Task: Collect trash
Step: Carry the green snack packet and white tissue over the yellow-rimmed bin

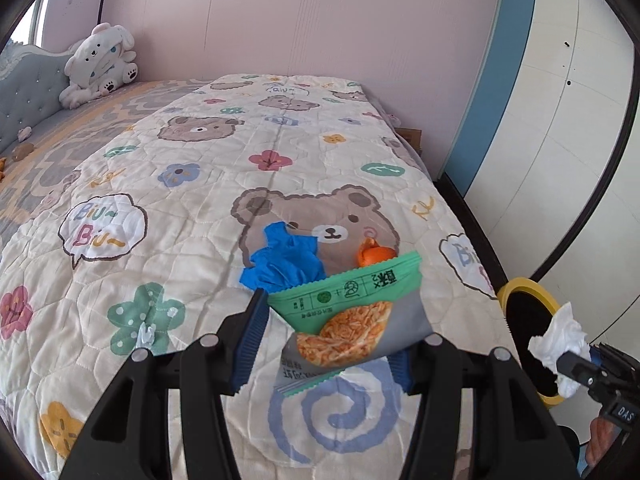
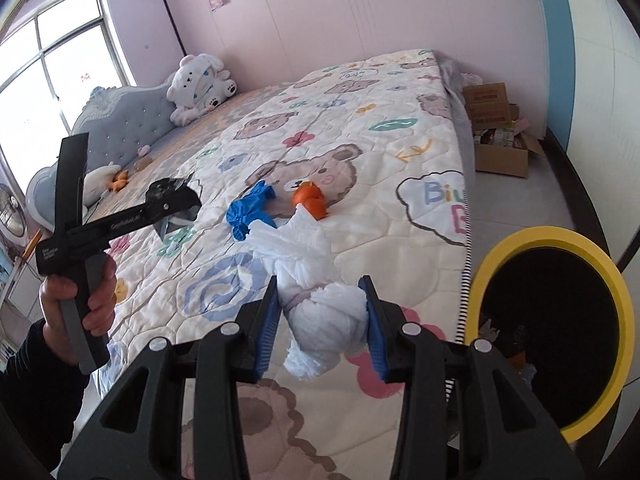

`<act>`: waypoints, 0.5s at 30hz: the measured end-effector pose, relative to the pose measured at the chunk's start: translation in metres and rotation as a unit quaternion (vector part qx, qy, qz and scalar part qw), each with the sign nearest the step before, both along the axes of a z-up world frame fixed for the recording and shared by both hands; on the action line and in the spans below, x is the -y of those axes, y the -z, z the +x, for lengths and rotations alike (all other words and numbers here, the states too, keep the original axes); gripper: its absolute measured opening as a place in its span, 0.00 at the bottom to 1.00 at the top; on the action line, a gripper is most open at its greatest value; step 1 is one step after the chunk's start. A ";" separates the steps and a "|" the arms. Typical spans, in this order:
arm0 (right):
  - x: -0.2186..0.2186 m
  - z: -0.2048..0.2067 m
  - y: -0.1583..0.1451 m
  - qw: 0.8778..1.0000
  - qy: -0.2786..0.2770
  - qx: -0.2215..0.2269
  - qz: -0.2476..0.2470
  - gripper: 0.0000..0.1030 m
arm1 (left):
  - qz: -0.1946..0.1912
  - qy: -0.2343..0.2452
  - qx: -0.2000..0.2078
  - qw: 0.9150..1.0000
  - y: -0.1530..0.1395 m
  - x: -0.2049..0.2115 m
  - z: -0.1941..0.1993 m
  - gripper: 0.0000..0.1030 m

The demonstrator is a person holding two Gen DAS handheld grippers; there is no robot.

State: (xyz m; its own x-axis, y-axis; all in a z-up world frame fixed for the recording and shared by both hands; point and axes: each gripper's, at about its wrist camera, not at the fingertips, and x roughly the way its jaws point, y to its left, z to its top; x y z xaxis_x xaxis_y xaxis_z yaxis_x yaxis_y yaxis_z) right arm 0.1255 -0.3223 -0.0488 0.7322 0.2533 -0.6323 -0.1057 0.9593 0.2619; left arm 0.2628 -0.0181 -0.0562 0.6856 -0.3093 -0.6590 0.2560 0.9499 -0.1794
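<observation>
- On my feed, left gripper [image 1: 326, 332]: black frame, blue ribbed pads.
- Snack wrapper [image 1: 344, 316] in it: green top band, grey body, orange noodle print.
- Right gripper [image 2: 322, 320]: same black and blue; tissue wad [image 2: 316, 280] between its pads is white.
- Glove [image 1: 284, 260]: bright blue.
- Peel [image 1: 374, 256]: orange (looks like citrus, can't confirm).
- Quilt [image 1: 192, 208]: cream, printed with brown bears, red/green/blue/yellow flowers, a blue spiral, "Biu Biu" bubbles.
- Bin [image 2: 560, 320]: yellow rim, black inside.
- Plush [image 1: 100, 64]: white.
- Headboard [image 2: 120, 120]: pale blue-grey, tufted.
- Wall [image 1: 320, 20]: pink.
- Box [image 2: 500, 140]: brown cardboard.
</observation>
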 end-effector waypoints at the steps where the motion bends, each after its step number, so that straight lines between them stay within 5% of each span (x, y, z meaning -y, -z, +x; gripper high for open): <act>1: 0.006 -0.002 -0.002 1.000 0.007 0.003 0.003 0.36 | 0.002 0.006 0.001 1.000 -0.002 0.005 -0.003 0.49; 15: 0.087 -0.034 -0.030 0.996 0.087 0.035 0.005 0.36 | -0.006 0.079 0.016 0.997 -0.027 0.085 -0.026 0.49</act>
State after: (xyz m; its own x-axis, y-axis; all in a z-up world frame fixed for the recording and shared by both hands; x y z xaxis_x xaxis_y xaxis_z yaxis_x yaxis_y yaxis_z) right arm 0.0911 -0.4093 -0.0191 0.8081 0.1249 -0.5757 0.0438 0.9618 0.2702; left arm 0.2364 -0.1035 -0.0293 0.6482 -0.4231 -0.6331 0.4087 0.8948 -0.1795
